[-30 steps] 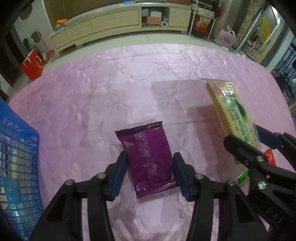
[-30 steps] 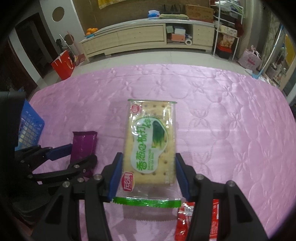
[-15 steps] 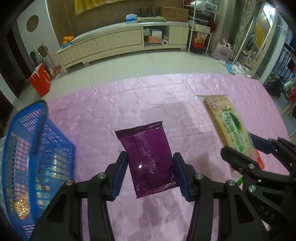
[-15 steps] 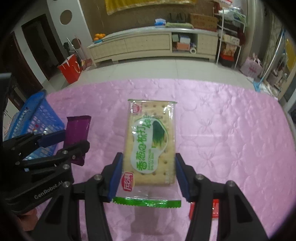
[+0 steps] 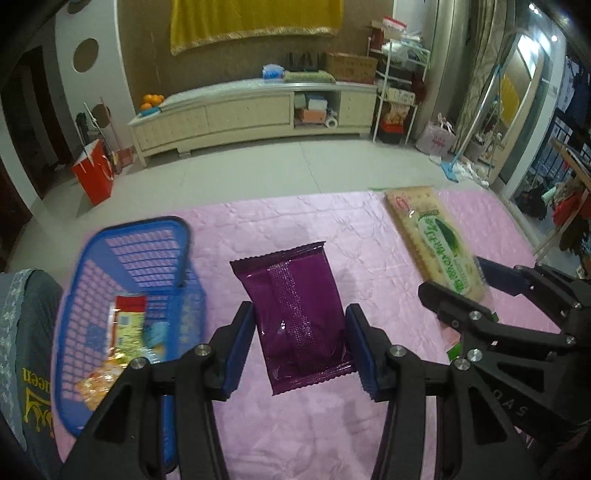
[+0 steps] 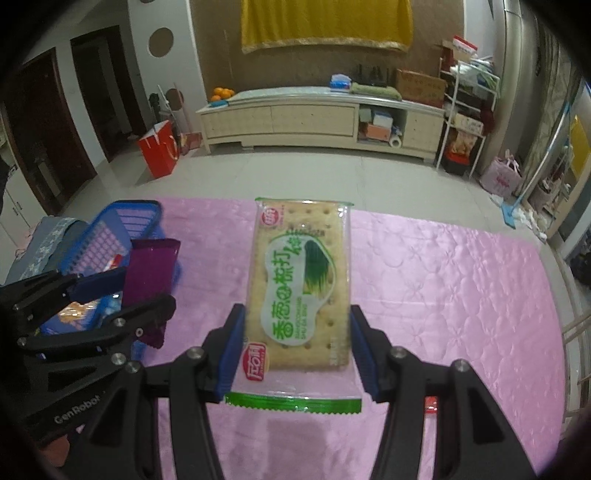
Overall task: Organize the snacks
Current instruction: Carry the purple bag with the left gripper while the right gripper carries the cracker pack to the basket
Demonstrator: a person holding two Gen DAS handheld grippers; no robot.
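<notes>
A purple snack packet point(image 5: 295, 314) sits mid-frame, clamped between the left gripper point(image 5: 299, 345) pads, above the pink quilted cloth point(image 5: 295, 435); the blue basket point(image 5: 129, 280) lies at lower left. The right gripper point(image 6: 295, 345) clasps a green-labelled cracker pack point(image 6: 299, 284) centre-frame

Pretty lived-in room: pale tiled floor point(image 6: 332, 177), long cream cabinet point(image 6: 317, 122) along a brown wall with a yellow cloth point(image 6: 325, 24) hanging above it, oranges point(image 6: 221, 92) on top, red bag point(image 6: 159, 153) nearby, cluttered white rack point(image 6: 465, 122) on the right.
</notes>
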